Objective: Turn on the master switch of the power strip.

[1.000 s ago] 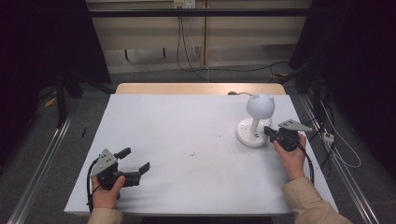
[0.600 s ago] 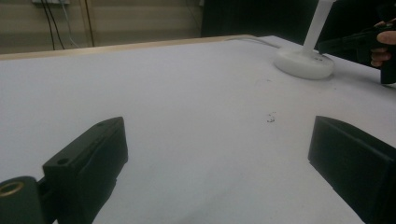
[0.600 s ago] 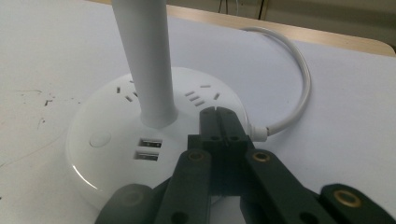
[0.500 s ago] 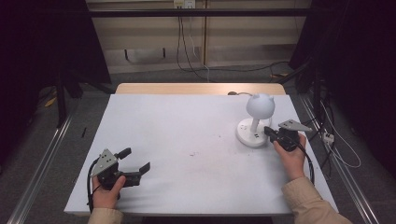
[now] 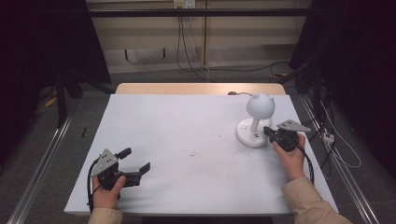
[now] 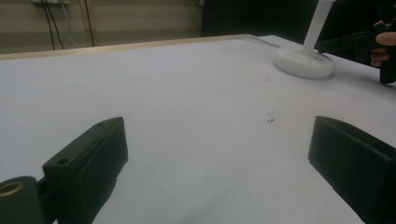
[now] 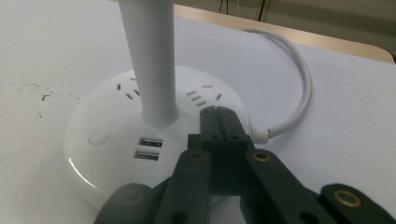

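A white desk lamp (image 5: 259,108) with a round head stands on a round base (image 5: 248,133) at the table's right side. The base (image 7: 112,135) carries socket slots, two USB ports (image 7: 150,148) and a round button (image 7: 99,137). My right gripper (image 5: 268,131) is shut with nothing between its jaws, and its tips (image 7: 219,112) lie over the base's top, just right of the stem (image 7: 150,60). At the near left my left gripper (image 5: 137,161) is open and holds nothing above bare table (image 6: 219,140). The left gripper view shows the lamp base (image 6: 303,63) far off.
The lamp's white cable (image 7: 299,84) loops from the base toward the table's far wooden edge (image 5: 196,88). Small dark specks (image 5: 191,154) mark the white tabletop (image 5: 177,126). Dark floor, rails and cables surround the table.
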`<state>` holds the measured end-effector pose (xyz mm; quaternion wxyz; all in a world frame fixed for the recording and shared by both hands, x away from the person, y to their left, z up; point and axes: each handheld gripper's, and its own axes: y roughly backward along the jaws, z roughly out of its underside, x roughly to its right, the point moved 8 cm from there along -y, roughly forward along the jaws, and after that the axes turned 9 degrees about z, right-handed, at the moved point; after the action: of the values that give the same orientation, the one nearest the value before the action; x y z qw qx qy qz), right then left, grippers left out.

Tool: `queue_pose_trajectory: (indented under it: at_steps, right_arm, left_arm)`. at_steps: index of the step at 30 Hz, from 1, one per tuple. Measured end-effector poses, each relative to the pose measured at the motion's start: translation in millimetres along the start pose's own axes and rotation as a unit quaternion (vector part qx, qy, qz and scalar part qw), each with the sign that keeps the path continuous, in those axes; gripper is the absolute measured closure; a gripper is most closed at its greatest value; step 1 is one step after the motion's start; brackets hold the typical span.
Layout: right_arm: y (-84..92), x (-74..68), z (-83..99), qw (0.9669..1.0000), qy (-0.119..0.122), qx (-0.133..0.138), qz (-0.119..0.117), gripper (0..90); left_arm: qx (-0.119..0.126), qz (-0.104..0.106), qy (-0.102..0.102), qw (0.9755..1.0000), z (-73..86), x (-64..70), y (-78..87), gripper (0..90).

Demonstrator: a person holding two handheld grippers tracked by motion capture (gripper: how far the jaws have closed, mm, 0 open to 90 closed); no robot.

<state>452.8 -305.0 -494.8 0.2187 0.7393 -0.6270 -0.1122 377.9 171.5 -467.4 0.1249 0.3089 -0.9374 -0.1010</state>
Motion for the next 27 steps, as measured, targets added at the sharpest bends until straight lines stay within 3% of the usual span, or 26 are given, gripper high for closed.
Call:
queue_pose_trajectory:
  at_steps: [8, 24, 27]
  right_arm:
    - [-1.7, 0.2, 0.1, 1.0000, 0.002, 0.001, 0.002, 90.0]
    - [-2.6, -0.6, 1.0, 0.9998, -0.017, -0.001, -0.012, 90.0]
    - [-2.4, -2.4, 0.7, 0.9999, -0.007, -0.002, -0.008, 90.0]
  left_arm:
    - [0.001, -0.001, 0.000, 1.0000, -0.3, 0.3, 0.2, 4.5]
    - [0.003, -0.002, 0.000, 1.0000, -0.7, 0.0, 1.2, 4.5]
    - [0.003, -0.002, -0.001, 1.0000, -0.9, 0.2, 1.3, 4.5]
